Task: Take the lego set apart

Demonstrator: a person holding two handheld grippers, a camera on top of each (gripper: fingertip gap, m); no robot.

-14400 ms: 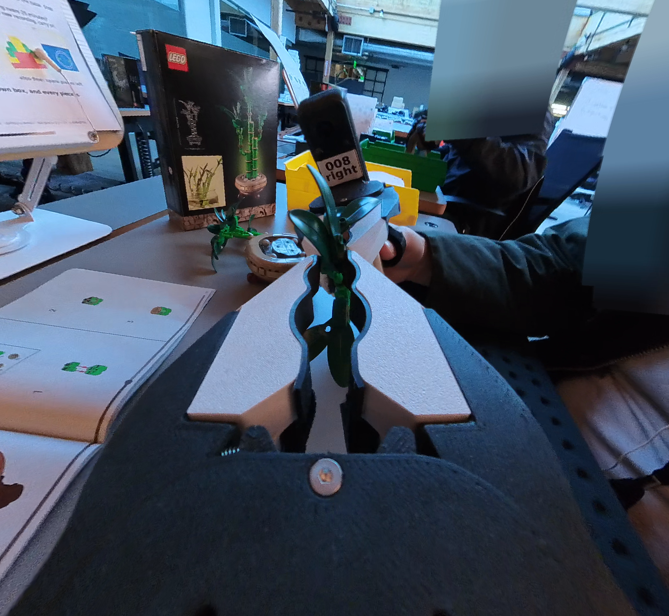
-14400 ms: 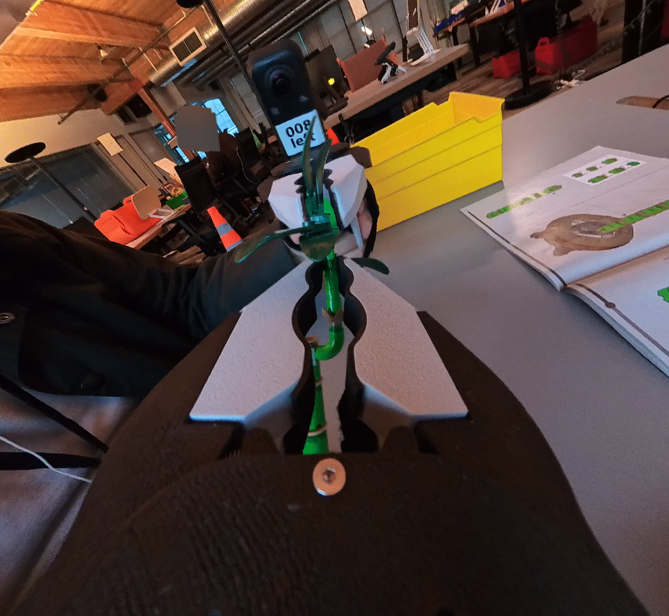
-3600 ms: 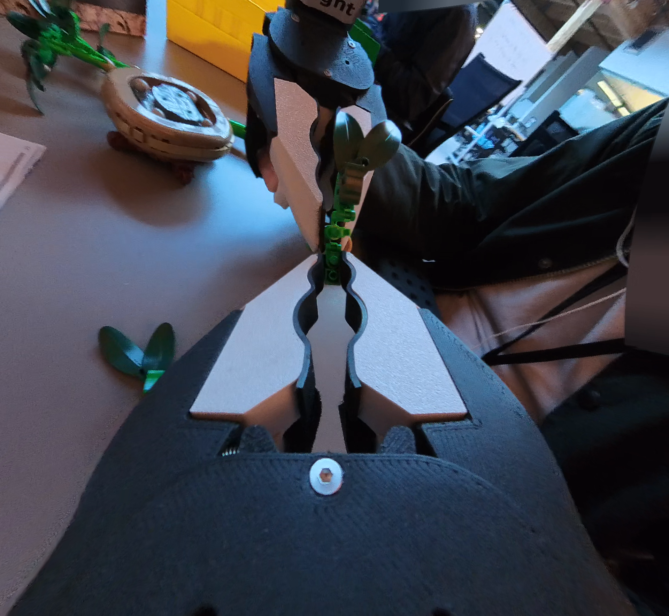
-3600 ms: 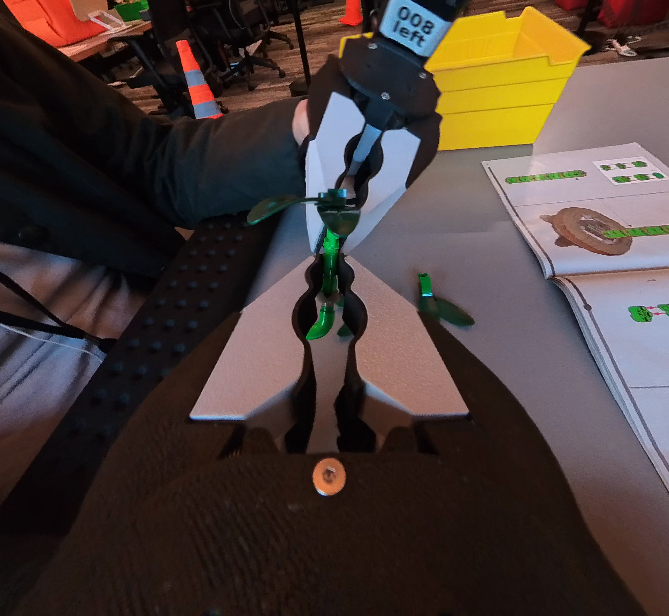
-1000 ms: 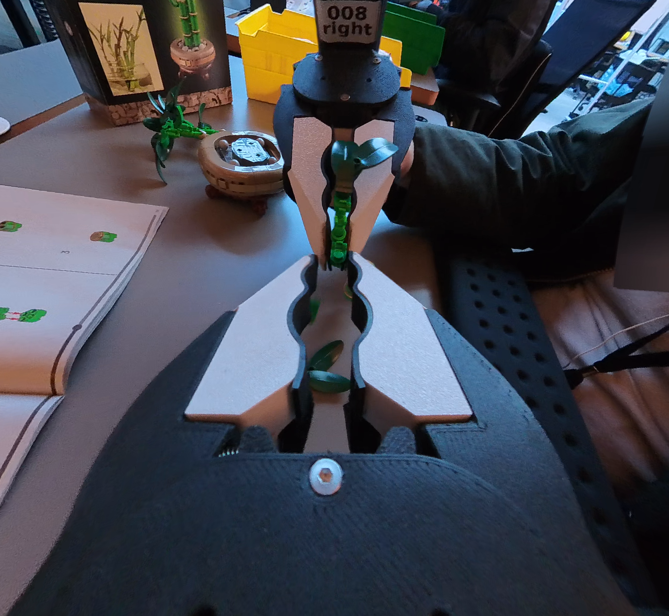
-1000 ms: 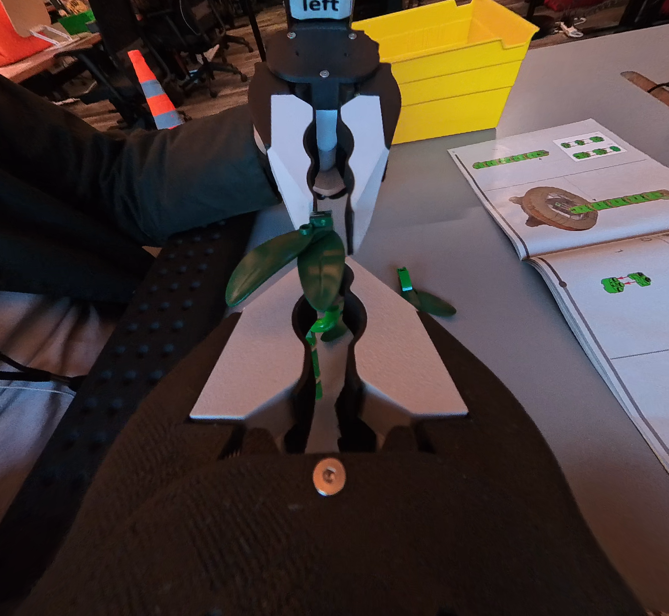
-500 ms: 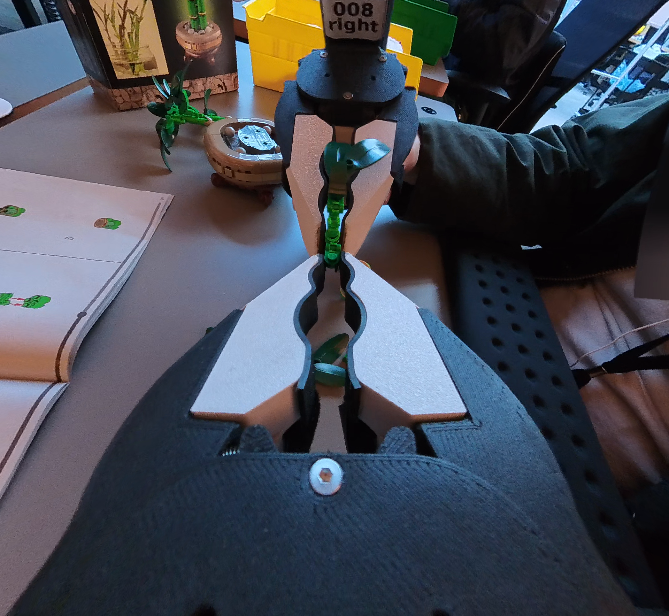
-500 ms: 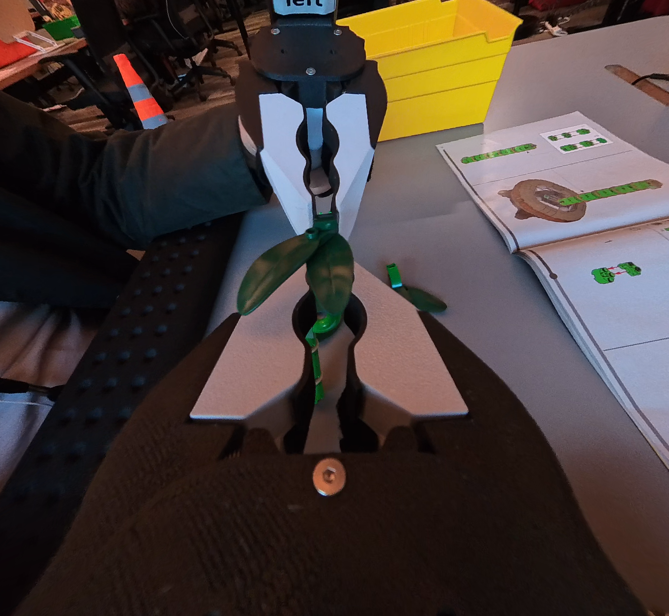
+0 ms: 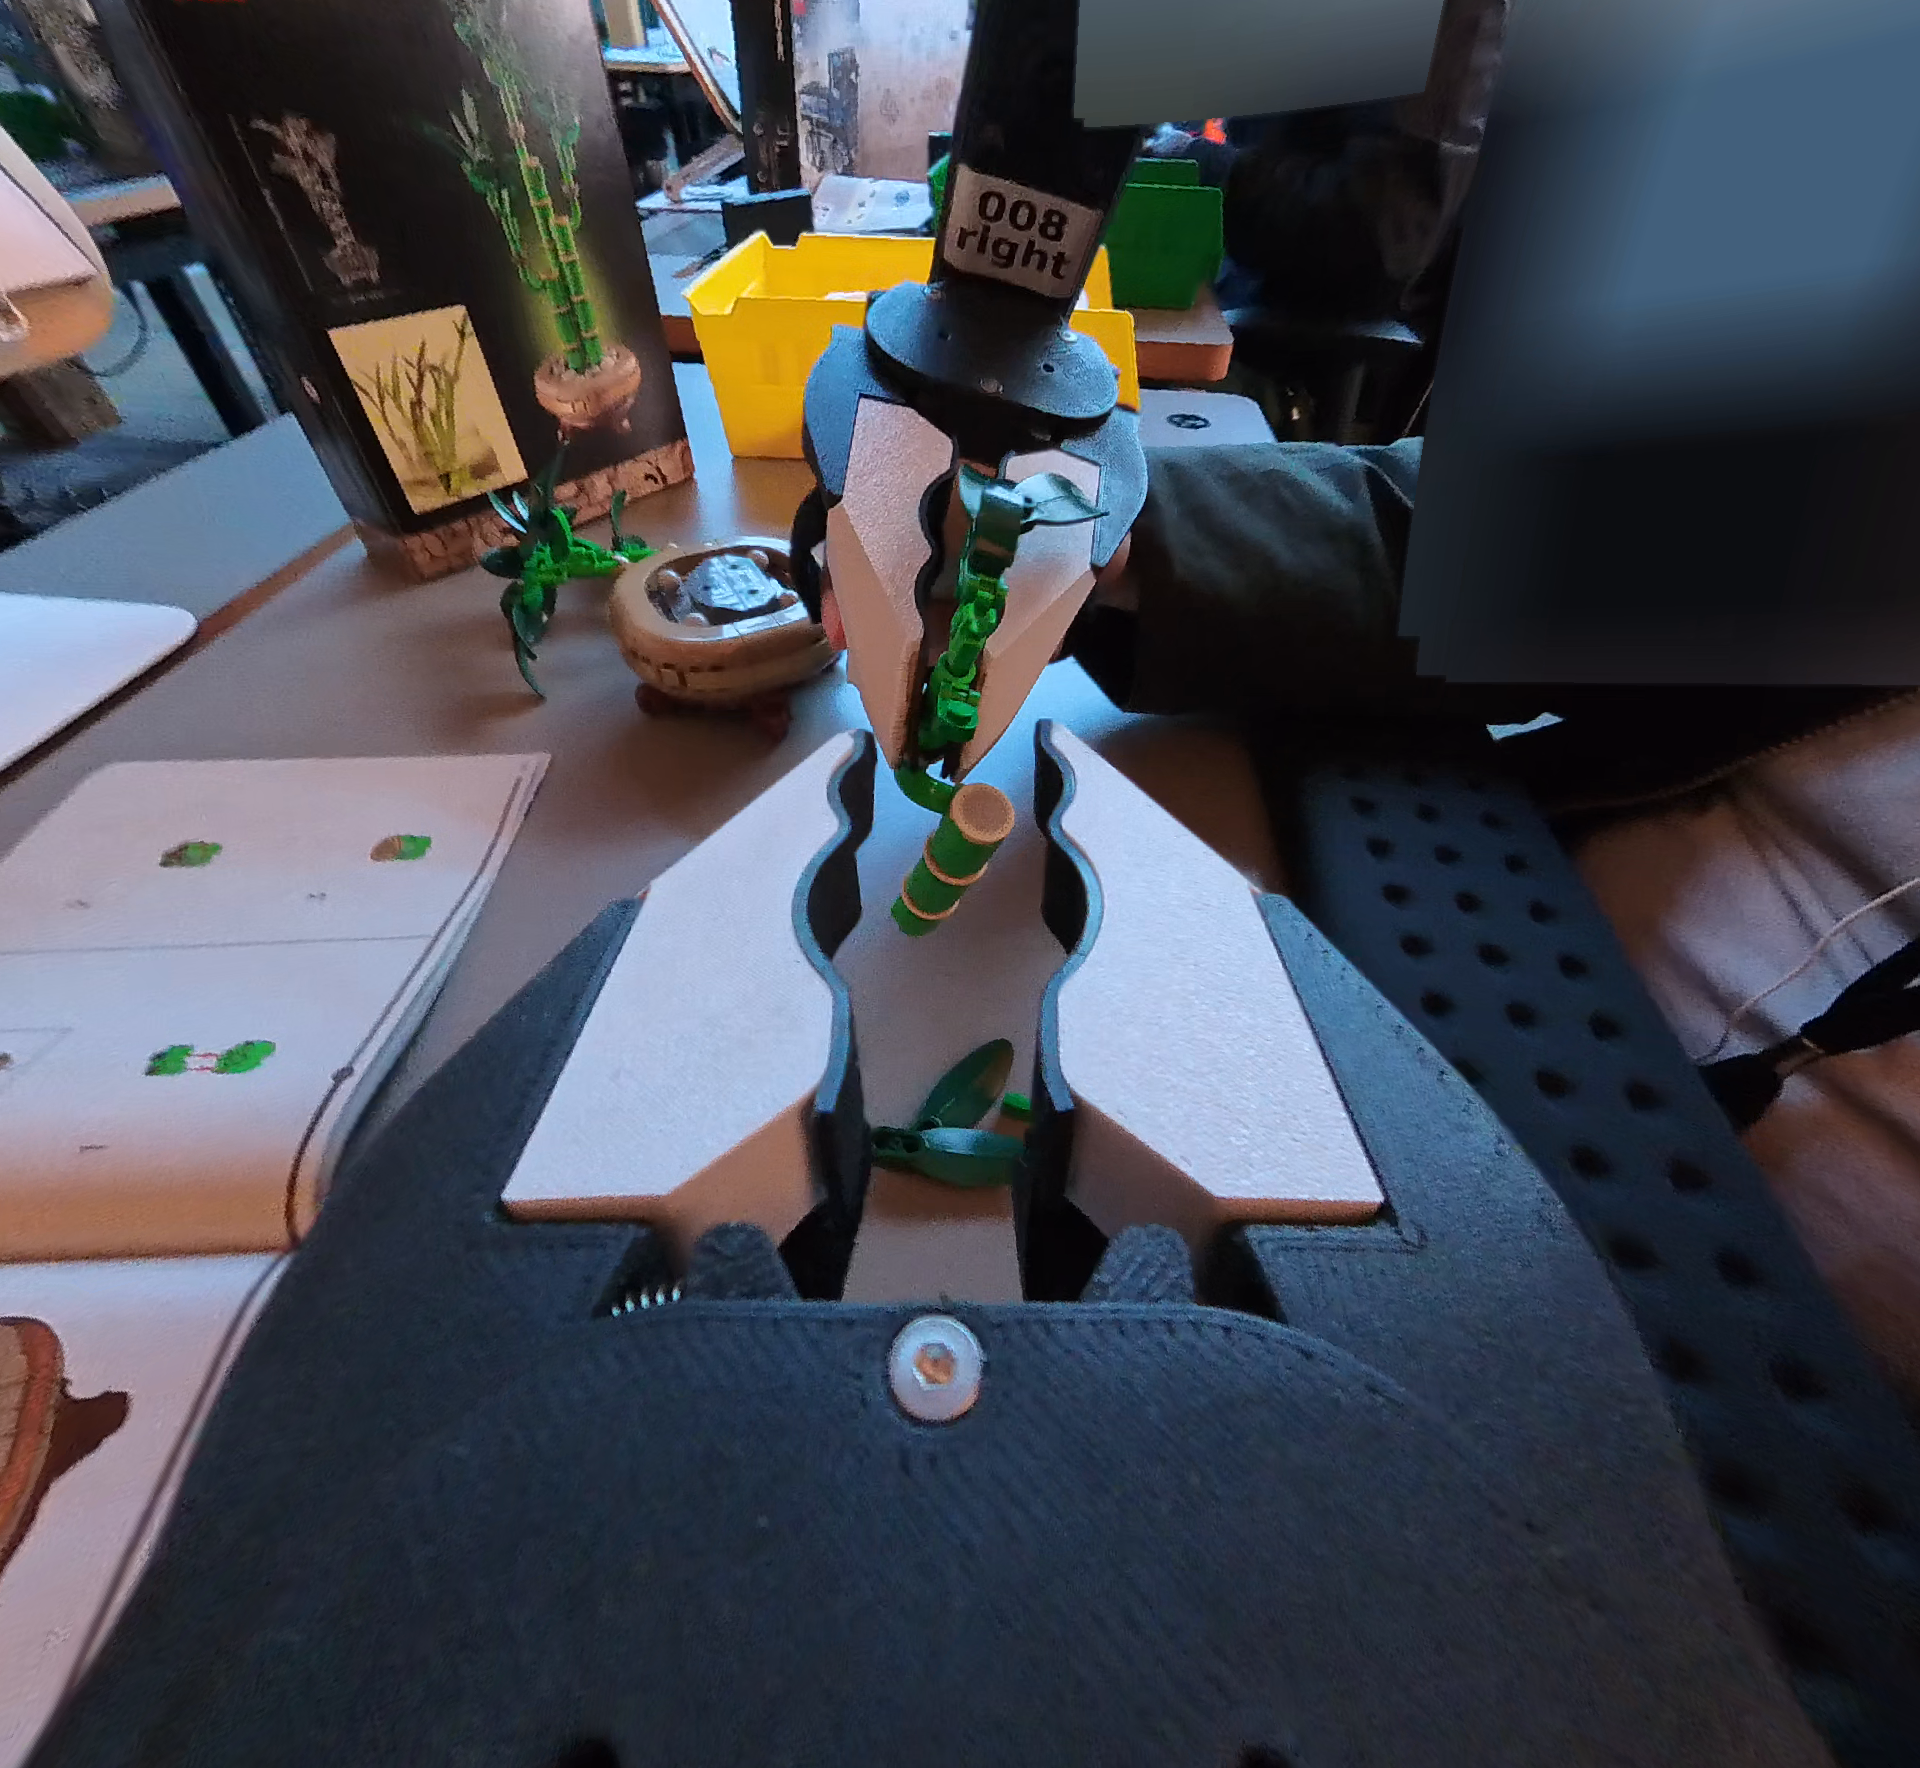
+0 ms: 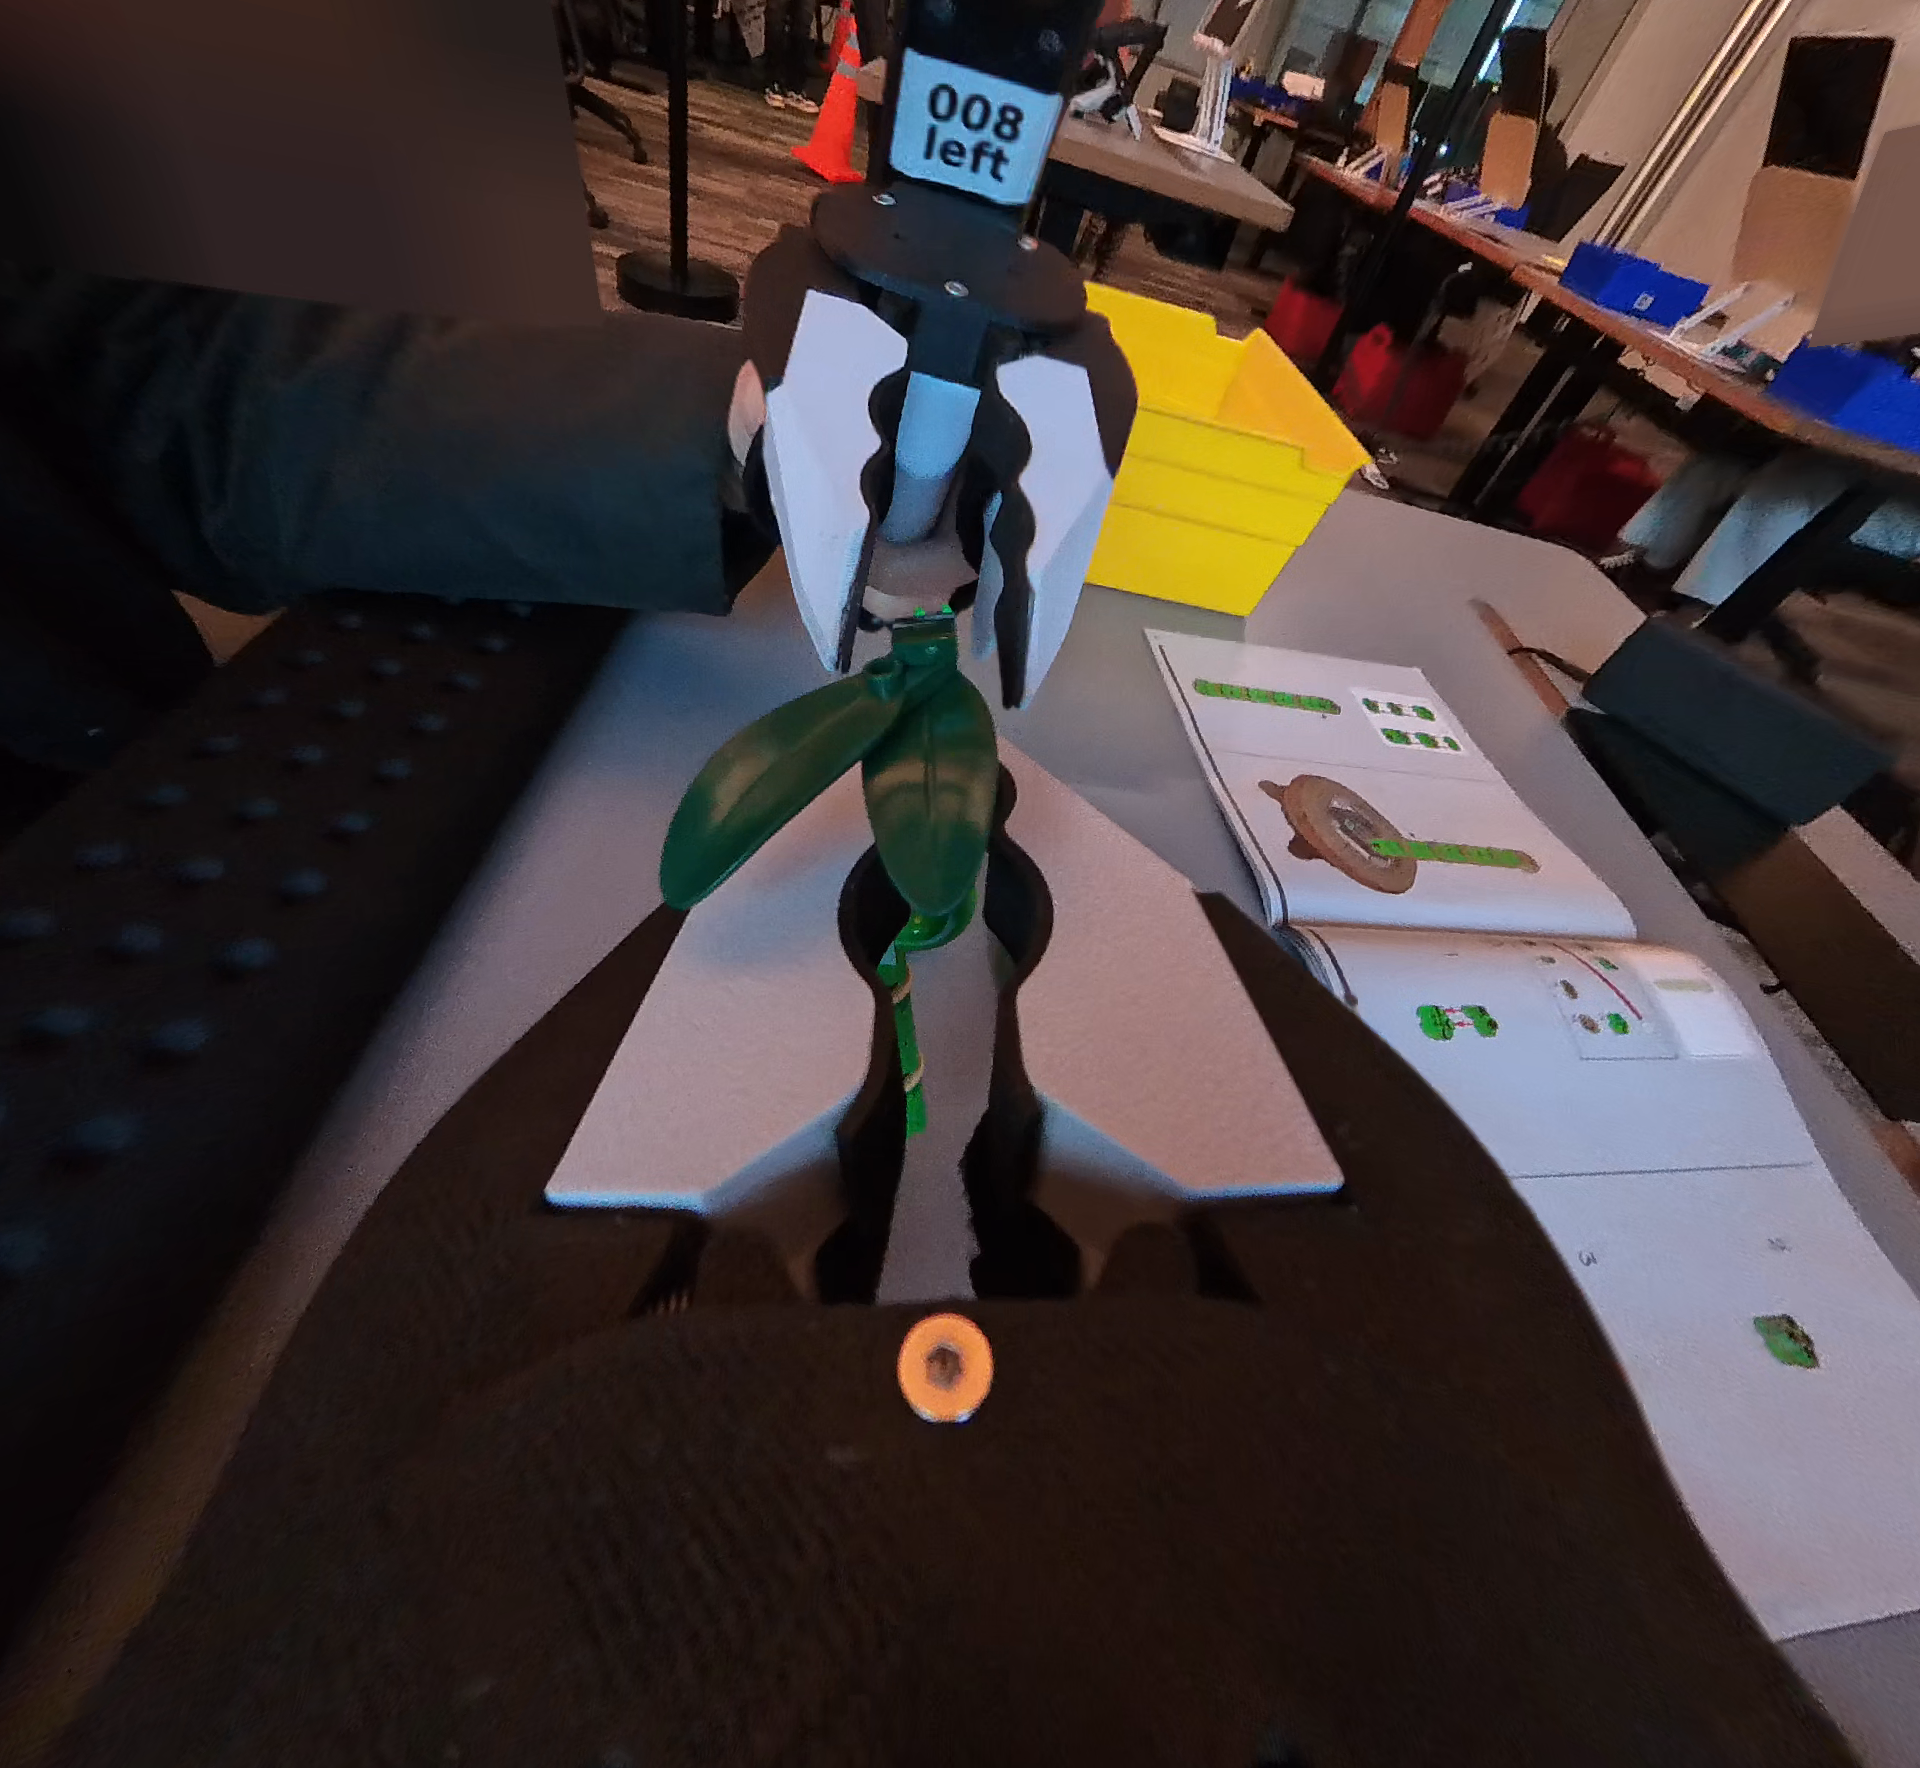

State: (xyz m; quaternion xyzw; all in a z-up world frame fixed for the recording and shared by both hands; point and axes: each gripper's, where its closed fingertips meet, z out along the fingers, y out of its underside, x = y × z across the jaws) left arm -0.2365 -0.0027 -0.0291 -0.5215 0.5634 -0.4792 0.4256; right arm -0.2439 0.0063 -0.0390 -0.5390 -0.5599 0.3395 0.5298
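My right gripper is shut on a green lego stem. Two dark green leaves top the stem. A green bamboo segment with tan rings hangs from a hook at its lower end. My left gripper is open and empty, and the bamboo segment hangs between its tips without touching them. In the right wrist view the left gripper faces me just beyond the leaves, jaws apart. The right gripper points tip to tip at the left one.
A tan lego pot base and a leafy green sprig lie on the table before the black set box. Loose leaves lie below my left fingers. An open instruction booklet is left, a yellow bin behind. From either gripper's tips it is about 30 centimetres to the leafy green sprig.
My left gripper has opened and let go of the stem's lower end. The bamboo segment now shows hanging free there. The right gripper still holds the stem, and both views have tilted up.
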